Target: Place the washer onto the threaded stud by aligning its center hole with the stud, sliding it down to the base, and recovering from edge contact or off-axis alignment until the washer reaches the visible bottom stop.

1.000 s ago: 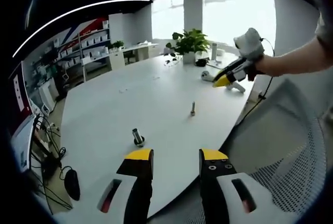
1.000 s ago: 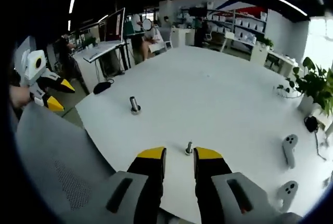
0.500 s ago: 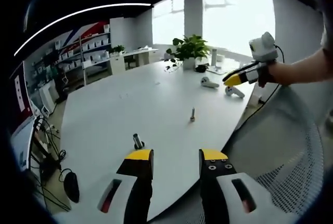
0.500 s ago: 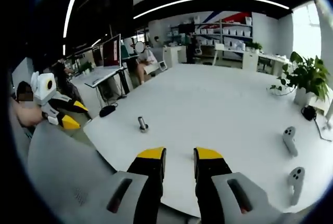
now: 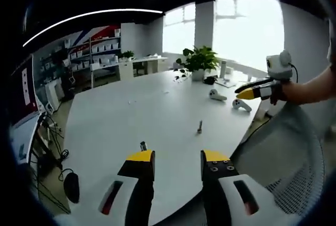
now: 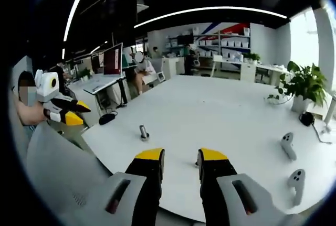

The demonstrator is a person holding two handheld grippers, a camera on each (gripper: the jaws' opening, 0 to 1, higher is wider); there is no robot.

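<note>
A short dark stud on a round base (image 5: 143,146) stands near the table's near edge, just past my left jaw tip. It shows again as the dark stud (image 6: 143,131) ahead and to the left of my right gripper. A thinner upright bolt (image 5: 199,127) stands further right on the white table (image 5: 131,116). I cannot make out a separate washer. My left gripper (image 5: 178,158) is open and holds nothing, hanging over the table's edge. My right gripper (image 6: 181,156) is open too, with nothing between its jaws. A hand holds the right gripper (image 5: 258,89) off the table's right side. The left gripper (image 6: 63,111) is in the air at the left.
Two white hand controllers (image 5: 216,95) (image 5: 241,104) lie at the table's far right, beside a potted plant (image 5: 198,61). A grey mesh chair back (image 5: 286,147) stands close on the right, and a chair back (image 6: 63,168) sits low on the left. Desks and shelves line the room behind.
Both views have pulled back and up, so the table's parts look smaller and farther. The right gripper has drifted away to the right. Its jaws stand slightly wider than before.
</note>
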